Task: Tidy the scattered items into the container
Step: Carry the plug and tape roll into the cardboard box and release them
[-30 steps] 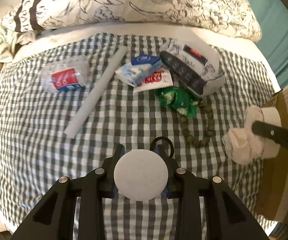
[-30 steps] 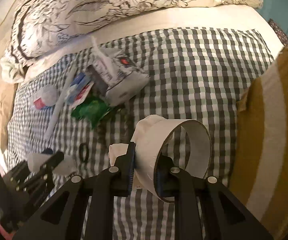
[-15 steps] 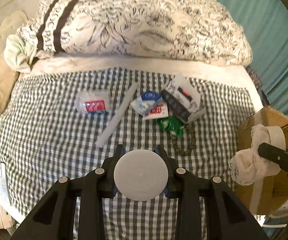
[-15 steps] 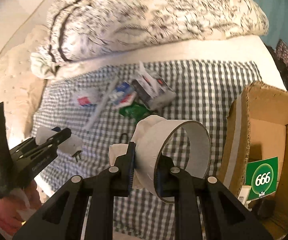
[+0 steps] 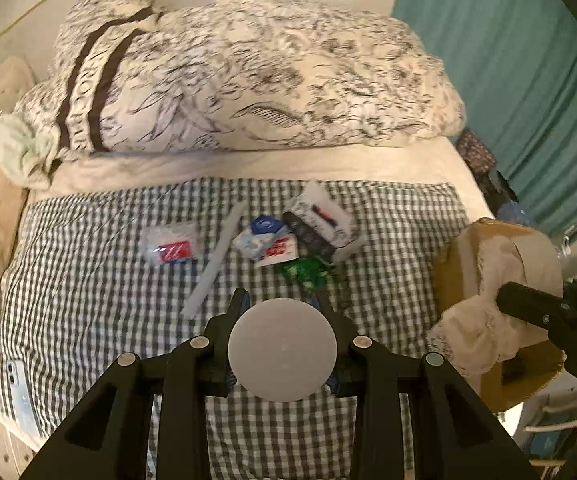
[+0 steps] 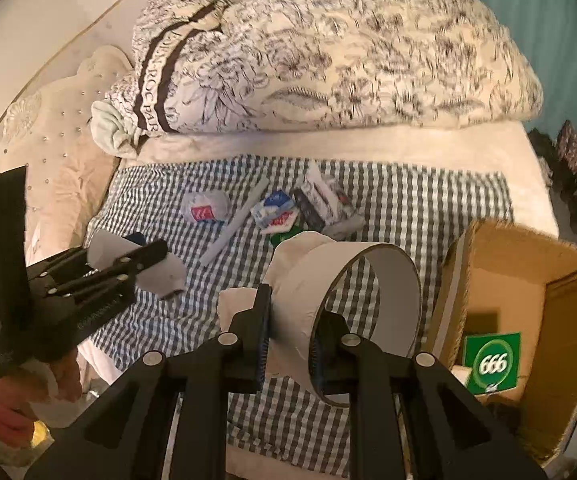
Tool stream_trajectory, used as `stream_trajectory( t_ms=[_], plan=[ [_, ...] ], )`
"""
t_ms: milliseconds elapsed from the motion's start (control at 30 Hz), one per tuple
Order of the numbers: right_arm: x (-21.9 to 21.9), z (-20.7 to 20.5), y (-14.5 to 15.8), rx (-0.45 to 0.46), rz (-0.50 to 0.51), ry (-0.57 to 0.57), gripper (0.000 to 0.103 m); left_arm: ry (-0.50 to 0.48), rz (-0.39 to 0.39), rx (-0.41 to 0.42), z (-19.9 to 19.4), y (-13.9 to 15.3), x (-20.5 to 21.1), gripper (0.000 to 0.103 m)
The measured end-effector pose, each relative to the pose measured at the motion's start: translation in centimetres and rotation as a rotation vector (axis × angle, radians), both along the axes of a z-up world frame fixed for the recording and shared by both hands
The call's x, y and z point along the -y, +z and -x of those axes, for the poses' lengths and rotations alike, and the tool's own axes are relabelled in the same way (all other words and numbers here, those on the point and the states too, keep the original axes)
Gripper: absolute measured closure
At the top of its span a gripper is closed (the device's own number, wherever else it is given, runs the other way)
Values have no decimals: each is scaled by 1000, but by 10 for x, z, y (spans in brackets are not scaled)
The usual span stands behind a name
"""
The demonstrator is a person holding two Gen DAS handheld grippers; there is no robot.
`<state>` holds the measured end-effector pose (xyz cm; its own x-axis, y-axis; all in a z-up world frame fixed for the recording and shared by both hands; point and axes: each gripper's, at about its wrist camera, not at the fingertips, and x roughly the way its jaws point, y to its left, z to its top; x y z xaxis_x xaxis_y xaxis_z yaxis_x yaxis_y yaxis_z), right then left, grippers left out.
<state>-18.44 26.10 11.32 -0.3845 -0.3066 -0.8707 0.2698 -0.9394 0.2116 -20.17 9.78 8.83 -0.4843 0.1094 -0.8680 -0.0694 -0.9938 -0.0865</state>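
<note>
My left gripper (image 5: 282, 316) is shut on a white round container (image 5: 281, 349), held high above the checked blanket (image 5: 88, 280); it also shows in the right wrist view (image 6: 136, 256). My right gripper (image 6: 288, 320) is shut on a white lace ribbon roll (image 6: 352, 276), held left of the open cardboard box (image 6: 528, 300); the roll shows in the left wrist view (image 5: 500, 300). Scattered on the blanket are a red-labelled plastic bag (image 5: 170, 244), a white strip (image 5: 218, 258), blue and red tissue packs (image 5: 264, 240), a green packet (image 5: 302, 270) and a patterned pouch (image 5: 320, 224).
A floral duvet (image 5: 248, 80) lies behind the blanket. A teal curtain (image 5: 528, 80) hangs at the right. The box holds a green "666" card (image 6: 492, 362). A phone (image 5: 20, 396) lies at the bed's near left edge. A beige cushion (image 6: 48, 160) is at left.
Both grippers have risen and pulled back from the bed, so the items look smaller. The ribbon roll has moved closer to the box. Both grips are unchanged.
</note>
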Motion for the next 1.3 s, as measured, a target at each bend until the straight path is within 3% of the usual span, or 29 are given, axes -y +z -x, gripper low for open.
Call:
stream_trajectory(
  t_ms=[233, 500, 833, 1033, 1300],
  plan=[
    [-18, -1, 28, -64, -19, -61, 87, -121, -8, -37, 26, 19, -53, 70],
    [-89, -14, 40, -82, -55, -214, 87, -294, -40, -61, 42, 29, -139, 70],
    [-194, -38, 13, -12, -62, -441, 87, -526, -36, -16, 28, 4, -258, 70],
    [-239, -51, -11, 46, -73, -525, 87, -586, -23, 37, 18, -21, -304, 70],
    [-270, -57, -41, 109, -61, -563, 87, -607, 39, 91, 11, -52, -331, 70]
  ],
)
